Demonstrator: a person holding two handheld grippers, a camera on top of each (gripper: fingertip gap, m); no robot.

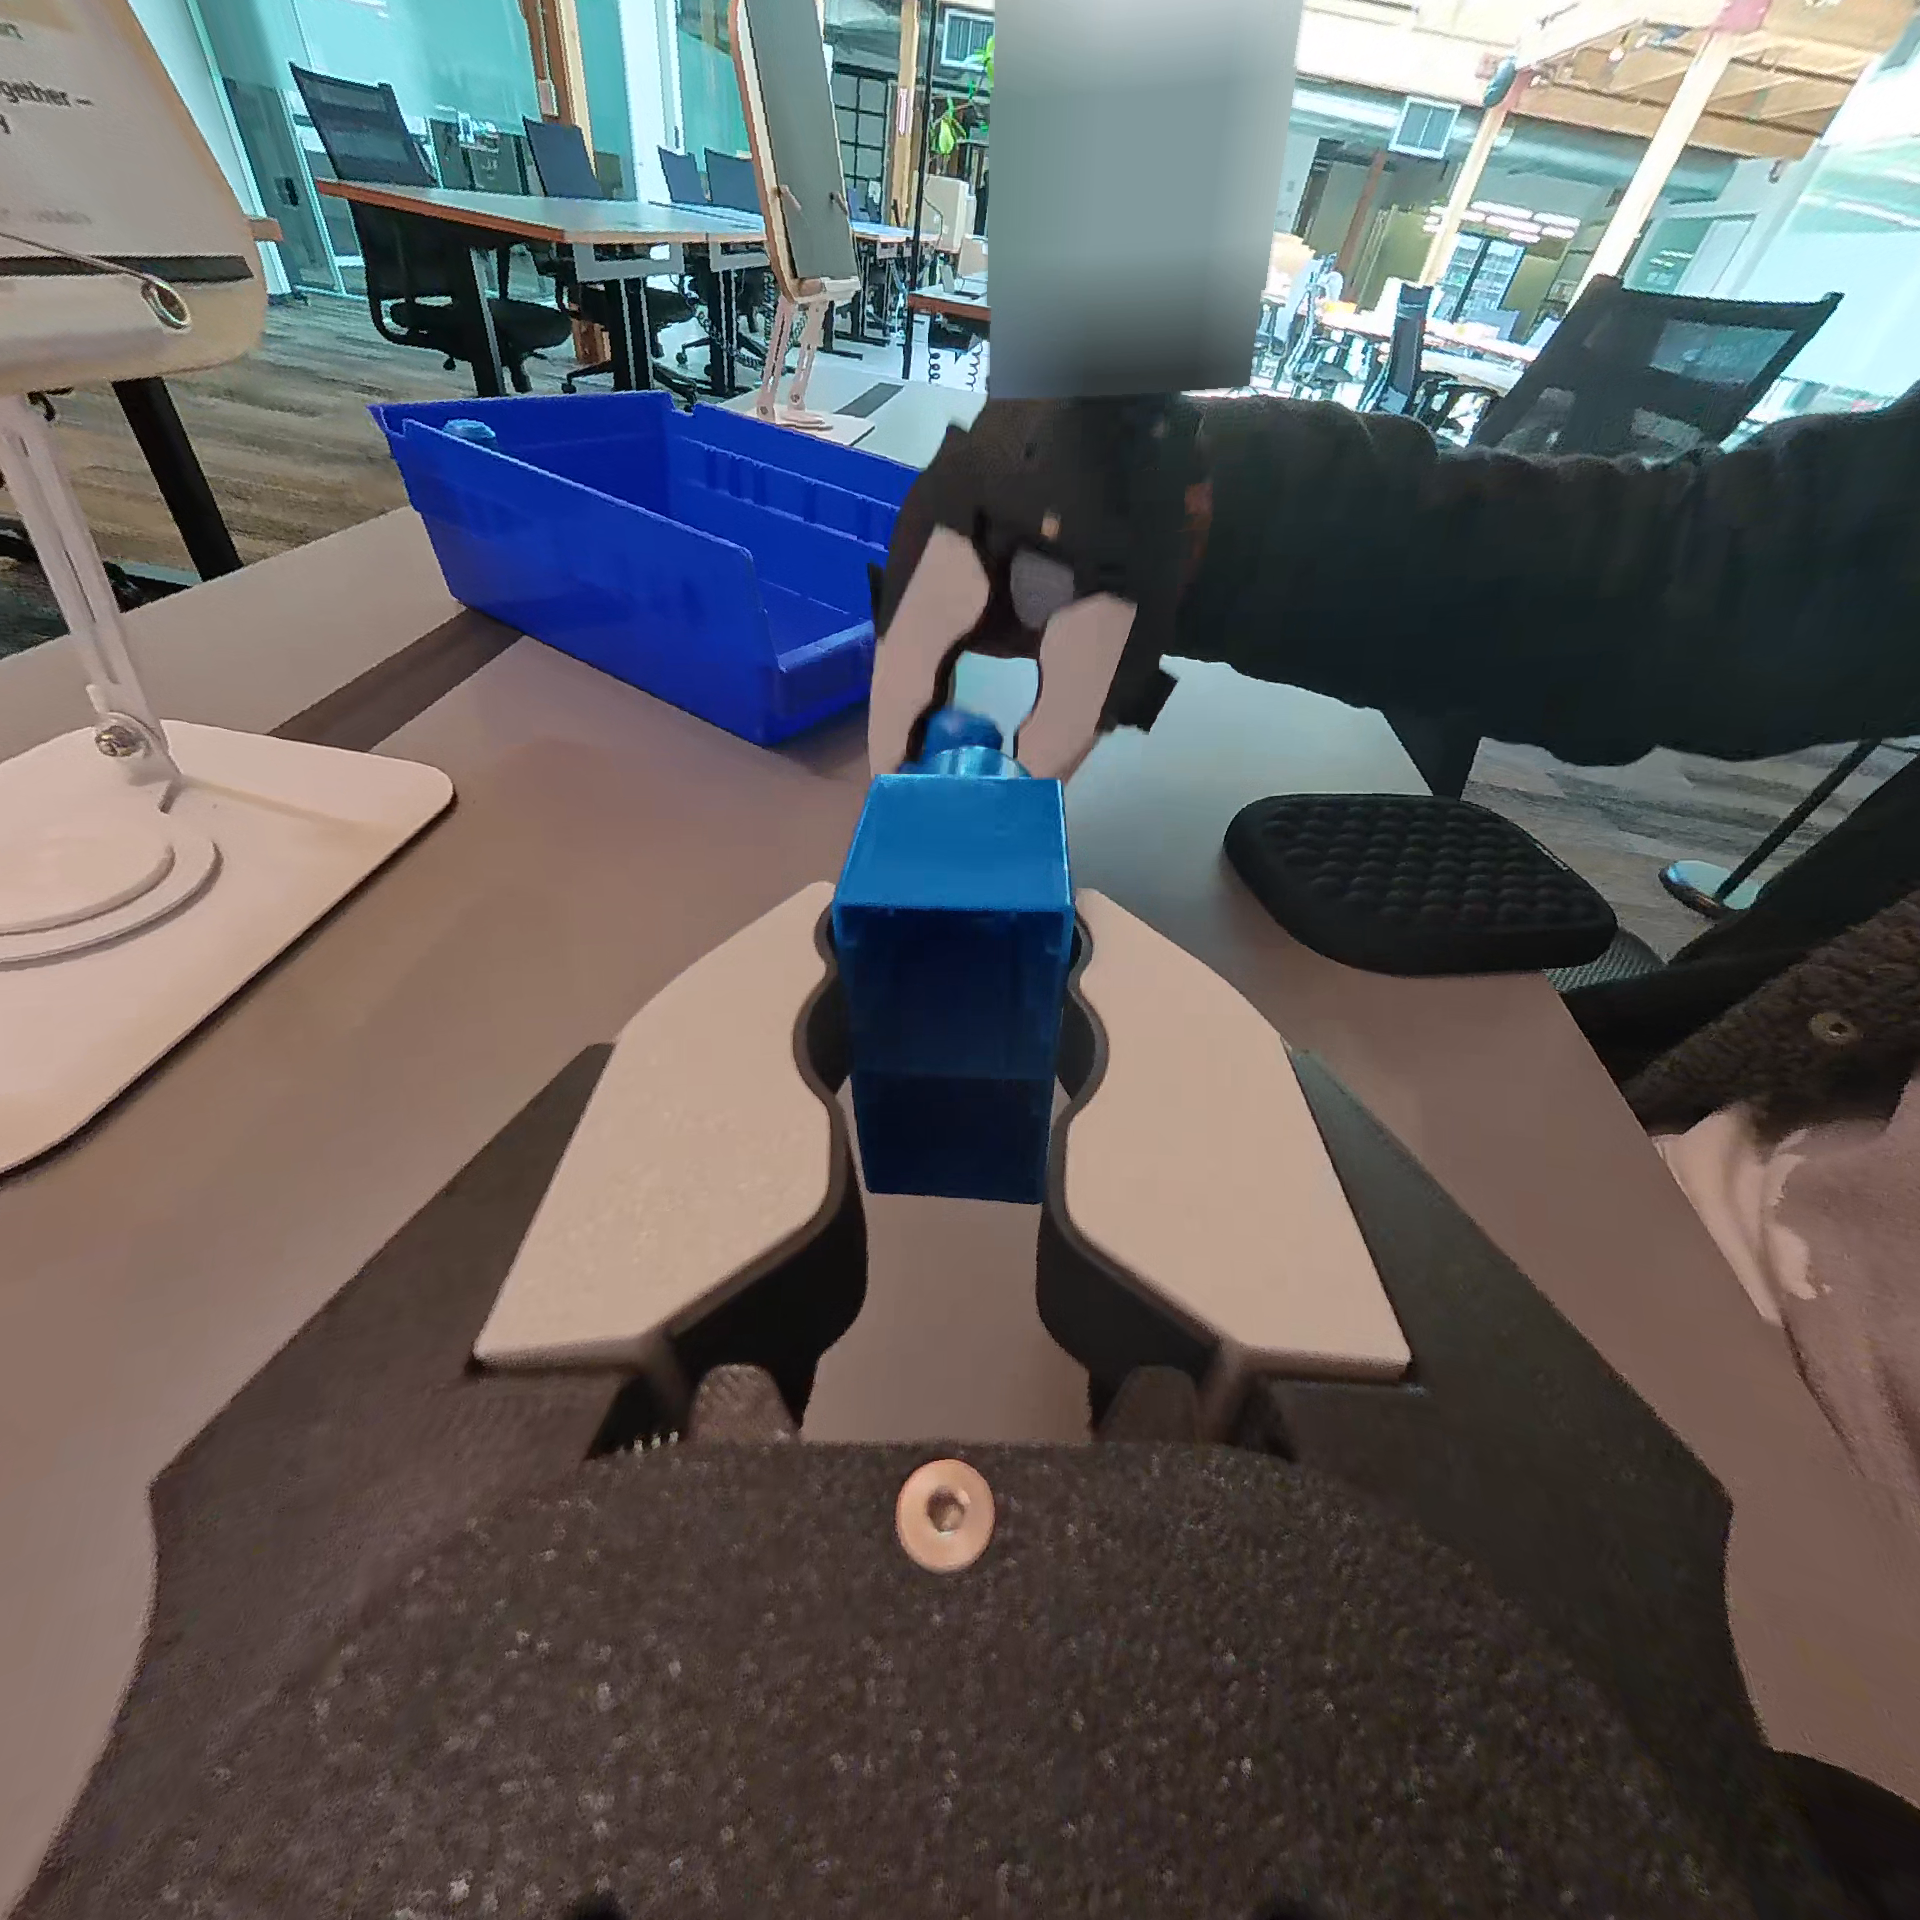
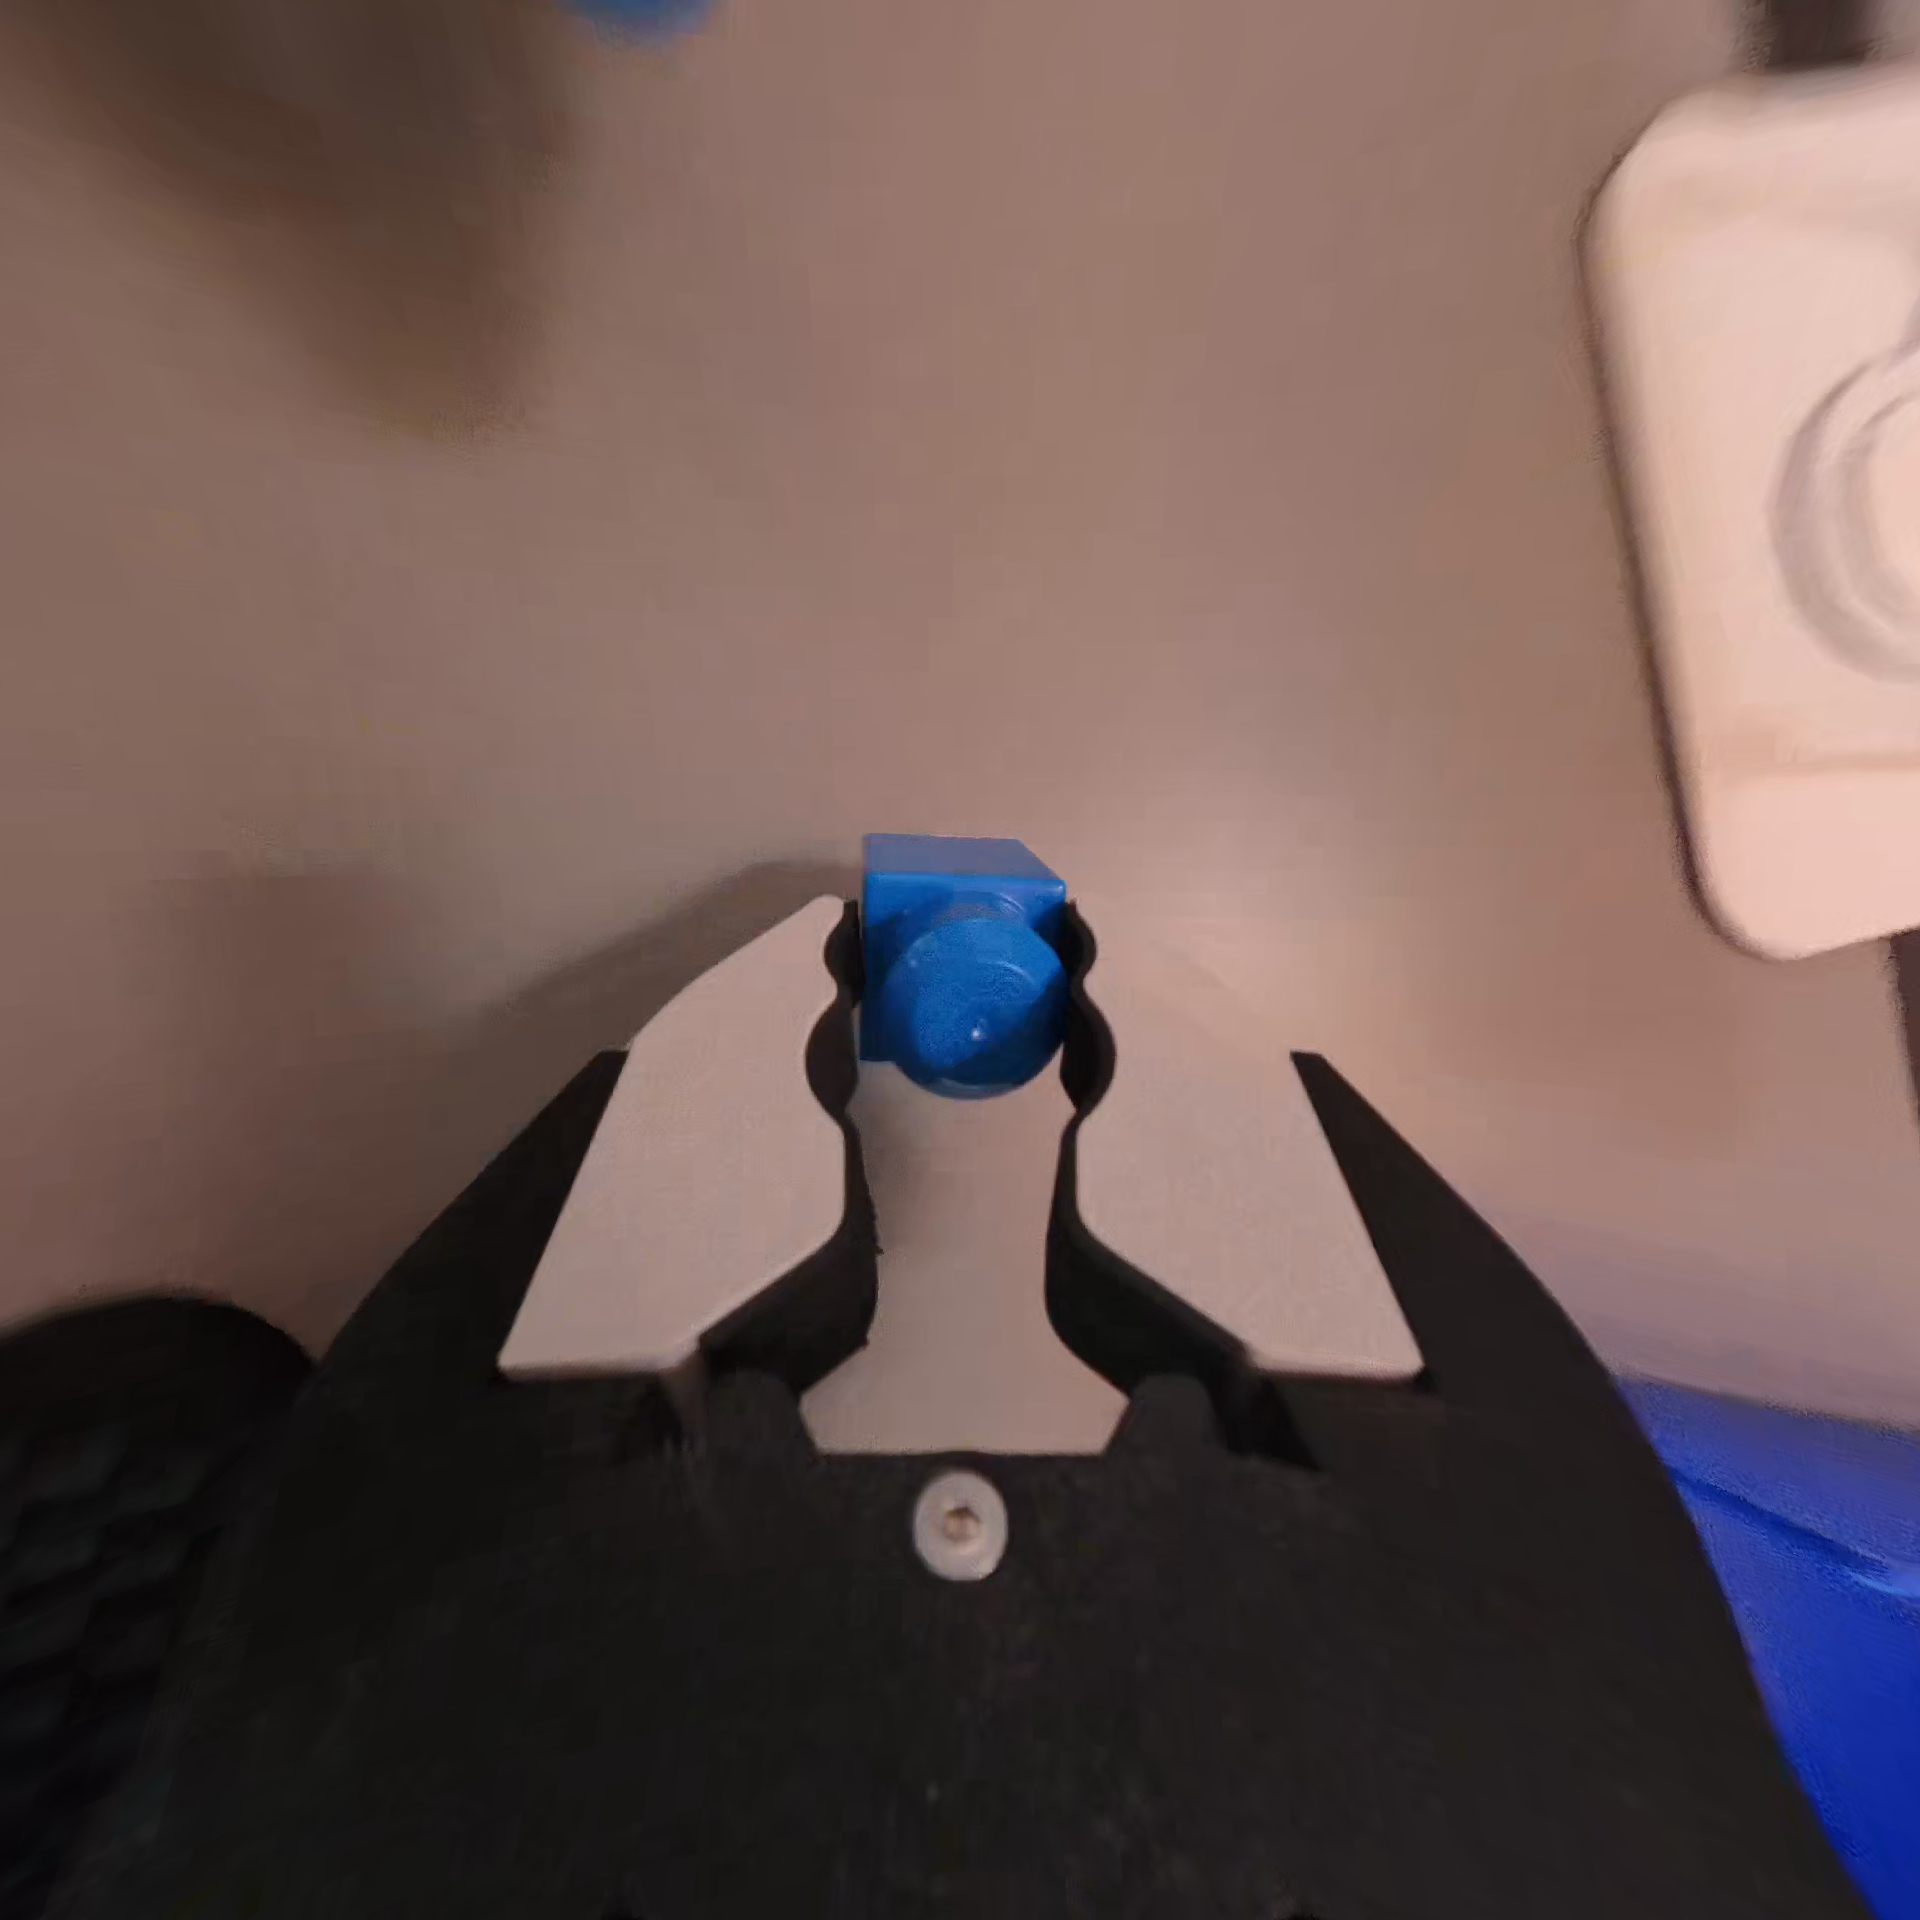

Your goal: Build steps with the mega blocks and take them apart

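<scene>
My left gripper [image 1: 956, 935] is shut on a blue mega block piece [image 1: 954, 997], held above the brown table [image 1: 520, 1039] with its hollow underside toward the camera. It looks like two stacked blocks. My right gripper [image 2: 961, 935] is shut on a small single-stud blue block [image 2: 971, 987], stud toward the camera, above the table [image 2: 935, 416]. In the left wrist view the right gripper [image 1: 966, 753] points down just behind the left's piece, with its blue block [image 1: 961, 732] between its tips. I cannot tell if the two pieces touch.
A blue bin [image 1: 623, 561] stands at the table's back, with a blue block [image 1: 468, 428] at its far end. A white stand base [image 1: 208, 831] is on the left. A black mesh pad [image 1: 1413, 883] is on the right. A dark sleeve [image 1: 1507, 582] reaches in from the right.
</scene>
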